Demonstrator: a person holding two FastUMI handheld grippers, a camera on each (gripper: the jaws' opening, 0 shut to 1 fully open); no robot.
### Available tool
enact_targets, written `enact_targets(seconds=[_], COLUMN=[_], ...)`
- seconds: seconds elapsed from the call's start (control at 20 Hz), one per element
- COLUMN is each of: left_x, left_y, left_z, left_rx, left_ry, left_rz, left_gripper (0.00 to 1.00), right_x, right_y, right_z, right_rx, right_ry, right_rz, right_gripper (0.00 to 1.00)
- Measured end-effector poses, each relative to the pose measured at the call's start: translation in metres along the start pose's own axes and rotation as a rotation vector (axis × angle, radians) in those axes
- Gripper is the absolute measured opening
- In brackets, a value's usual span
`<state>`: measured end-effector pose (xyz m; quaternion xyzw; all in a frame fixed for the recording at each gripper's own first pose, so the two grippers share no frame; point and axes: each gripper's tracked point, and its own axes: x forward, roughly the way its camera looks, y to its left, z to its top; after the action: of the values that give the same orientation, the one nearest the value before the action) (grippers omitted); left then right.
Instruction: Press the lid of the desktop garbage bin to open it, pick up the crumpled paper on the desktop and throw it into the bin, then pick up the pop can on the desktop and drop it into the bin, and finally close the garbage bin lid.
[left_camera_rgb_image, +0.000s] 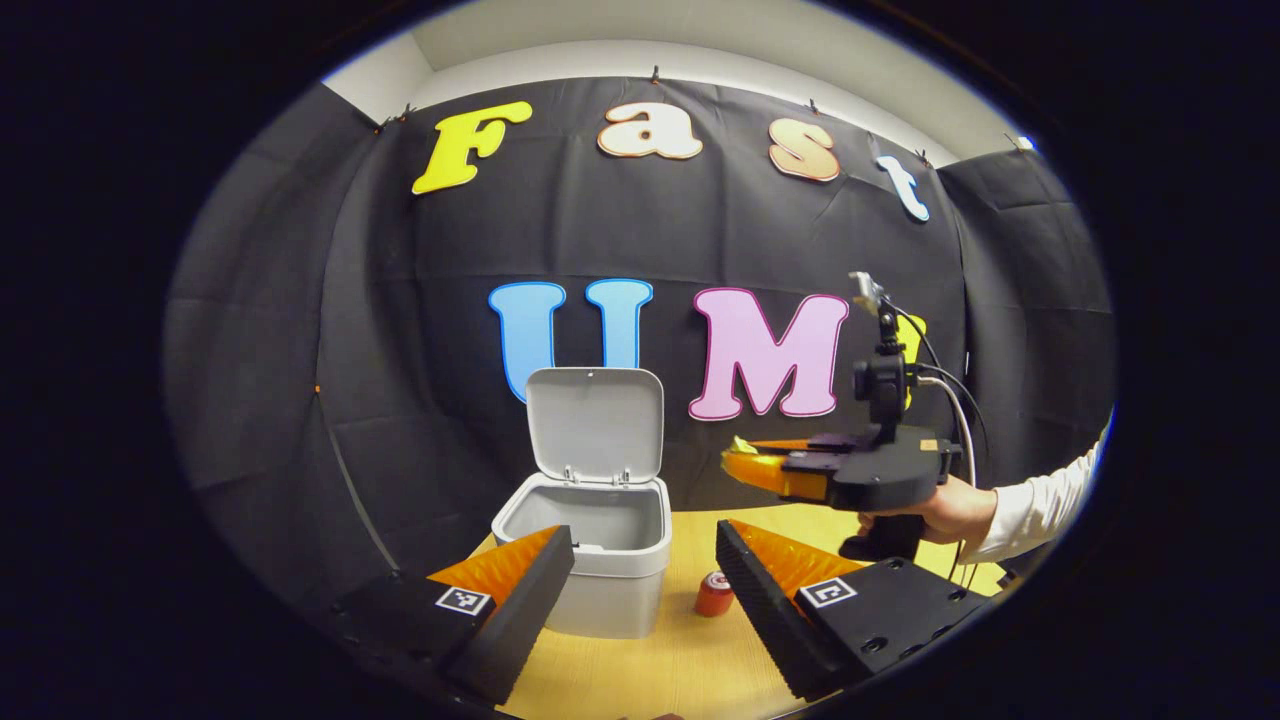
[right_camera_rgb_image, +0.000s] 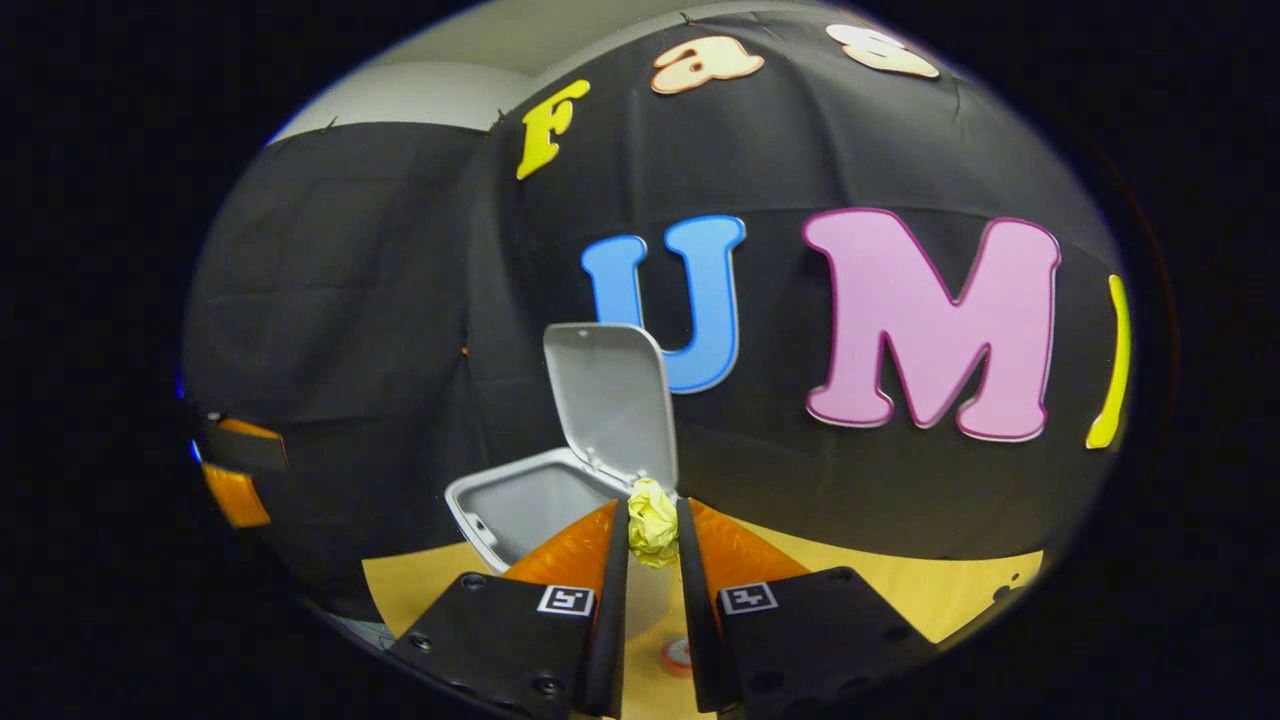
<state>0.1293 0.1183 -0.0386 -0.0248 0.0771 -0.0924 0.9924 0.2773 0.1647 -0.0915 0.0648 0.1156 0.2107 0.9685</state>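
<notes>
**Paper held short of the open bin**

Right gripper (right_camera_rgb_image: 652, 535) is clamped narrow on the crumpled paper (right_camera_rgb_image: 652, 522), both fingers pressing its sides, the yellow wad poking out at the tips. In the left gripper view that same tool (left_camera_rgb_image: 745, 462) hangs in the air to the right of the garbage bin (left_camera_rgb_image: 600, 545), well above the desktop (left_camera_rgb_image: 690, 660), with a hand (left_camera_rgb_image: 935, 510) on its grip. The bin's lid (left_camera_rgb_image: 595, 425) stands upright at the far side and the mouth is open. The left gripper (left_camera_rgb_image: 640, 570) waits near, fingers spread wide and holding nothing, just in front of the bin. The pop can (left_camera_rgb_image: 714, 593) stands on the desktop to the right of the bin, near its base.

By my reading, the paper is not yet over the opening. Letting go now would likely drop it on the desktop beside the can. A light wad could also catch on the rim or bounce off the upright lid. Swinging in low risks knocking the lid shut.
</notes>
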Motion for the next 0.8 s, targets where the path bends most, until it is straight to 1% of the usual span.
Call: enact_targets(seconds=[0.15, 0.25, 0.35, 0.4, 0.45, 0.5, 0.55, 0.6, 0.65, 0.7, 0.8], left_x=[-0.008, -0.012, -0.014, -0.015, -0.016, -0.017, -0.018, -0.019, -0.019, -0.019, -0.016], left_y=[0.003, 0.003, 0.002, -0.001, -0.002, -0.003, -0.004, -0.004, -0.003, -0.003, -0.007], left_z=[-0.002, -0.007, -0.008, -0.007, -0.007, -0.007, -0.009, -0.011, -0.013, -0.015, -0.021], left_rx=[-0.008, -0.021, -0.04, -0.05, -0.055, -0.057, -0.058, -0.057, -0.059, -0.064, -0.069], left_ry=[0.0, 0.008, 0.01, 0.006, 0.001, -0.001, 0.001, 0.004, 0.007, 0.009, 0.015], left_rz=[0.016, 0.025, 0.032, 0.03, 0.029, 0.03, 0.03, 0.031, 0.031, 0.028, 0.015], left_gripper=[0.96, 0.96, 0.96, 0.97, 0.98, 0.98, 0.98, 0.97, 0.97, 0.98, 0.98], right_x=[0.03, 0.05, 0.072, 0.08, 0.087, 0.092, 0.095, 0.096, 0.098, 0.095, 0.089], right_y=[0.033, 0.05, 0.053, 0.054, 0.054, 0.053, 0.053, 0.054, 0.055, 0.052, 0.051], right_z=[0.005, -0.008, -0.033, -0.047, -0.057, -0.066, -0.07, -0.074, -0.077, -0.079, -0.071], right_rx=[-0.03, -0.031, -0.062, -0.07, -0.071, -0.072, -0.069, -0.058, -0.046, -0.041, -0.055], right_ry=[-0.013, 0.006, 0.063, 0.099, 0.125, 0.148, 0.164, 0.178, 0.189, 0.196, 0.174], right_rz=[0.045, 0.069, 0.057, 0.056, 0.05, 0.04, 0.03, 0.028, 0.034, 0.037, 0.036], right_gripper=[0.31, 0.31, 0.31, 0.18, 0.31, 0.31, 0.19, 0.2, 0.38, 0.43, 0.8])
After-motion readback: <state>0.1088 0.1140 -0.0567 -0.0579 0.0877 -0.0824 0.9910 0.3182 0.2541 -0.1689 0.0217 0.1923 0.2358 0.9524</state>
